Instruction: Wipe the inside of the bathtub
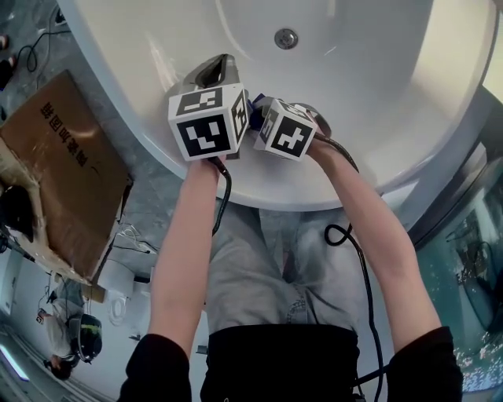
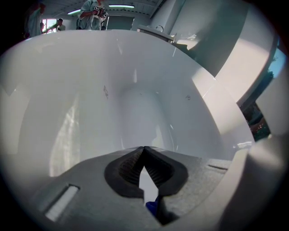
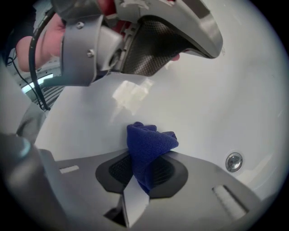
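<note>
The white bathtub (image 1: 369, 86) fills the top of the head view, its round metal drain (image 1: 285, 38) on the floor. Both grippers hang side by side over the near rim. My left gripper (image 1: 214, 71) points down into the tub; in the left gripper view its jaws (image 2: 144, 151) meet at the tips with nothing between them. My right gripper (image 3: 145, 158) is shut on a dark blue cloth (image 3: 148, 143), which bunches up above the jaws, just off the tub wall. The left gripper's body (image 3: 149, 40) crosses the top of the right gripper view, and the drain (image 3: 233, 161) sits at the right.
A brown cardboard box (image 1: 67, 161) lies on the floor left of the tub, with loose cables (image 1: 130, 235) beside it. A black cable (image 1: 357, 259) trails from my right gripper. Glass panels (image 1: 471, 235) stand at the right. People (image 2: 90, 11) stand beyond the tub's far end.
</note>
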Demonstrator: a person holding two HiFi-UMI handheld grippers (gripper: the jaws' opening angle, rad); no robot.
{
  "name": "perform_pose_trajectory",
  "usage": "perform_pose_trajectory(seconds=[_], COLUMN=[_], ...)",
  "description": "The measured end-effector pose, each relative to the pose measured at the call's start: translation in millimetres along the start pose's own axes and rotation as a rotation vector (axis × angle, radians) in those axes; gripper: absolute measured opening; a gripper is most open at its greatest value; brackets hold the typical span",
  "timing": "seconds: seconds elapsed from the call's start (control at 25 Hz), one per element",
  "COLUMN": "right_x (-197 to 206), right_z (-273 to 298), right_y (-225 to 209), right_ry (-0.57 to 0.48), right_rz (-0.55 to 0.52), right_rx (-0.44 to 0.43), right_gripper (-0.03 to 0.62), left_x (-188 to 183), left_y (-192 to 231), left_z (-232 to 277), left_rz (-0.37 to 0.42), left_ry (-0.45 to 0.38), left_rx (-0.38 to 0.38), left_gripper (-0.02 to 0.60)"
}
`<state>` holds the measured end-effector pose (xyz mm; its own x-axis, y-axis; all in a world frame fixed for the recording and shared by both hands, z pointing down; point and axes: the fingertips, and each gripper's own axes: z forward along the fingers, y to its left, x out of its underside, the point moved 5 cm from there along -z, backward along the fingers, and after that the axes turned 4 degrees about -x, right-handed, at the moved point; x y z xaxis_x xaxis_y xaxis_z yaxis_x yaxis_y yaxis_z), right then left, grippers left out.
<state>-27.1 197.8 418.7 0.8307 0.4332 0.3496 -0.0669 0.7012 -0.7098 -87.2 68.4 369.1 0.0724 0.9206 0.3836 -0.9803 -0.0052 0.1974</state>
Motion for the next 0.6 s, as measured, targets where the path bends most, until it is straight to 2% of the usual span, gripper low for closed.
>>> perform_pose_trajectory(seconds=[0.28, 0.6], right_x=[-5.9, -25.3], right_z=[-19.0, -45.5], right_y=[42.1, 86.6], right_ry=[-0.004, 0.008], right_rz=[-0.058, -0.100], right_rx=[-0.054, -0.154], right_gripper=[0.074, 0.074], left_x=[2.1, -16.3], left_y=[-0.4, -11.2], left_z=[-20.2, -47.8], left_rz=[0.007, 0.020], left_ry=[0.006, 0.002], left_rx=[-0.023, -0.025], left_gripper=[0.003, 0.003])
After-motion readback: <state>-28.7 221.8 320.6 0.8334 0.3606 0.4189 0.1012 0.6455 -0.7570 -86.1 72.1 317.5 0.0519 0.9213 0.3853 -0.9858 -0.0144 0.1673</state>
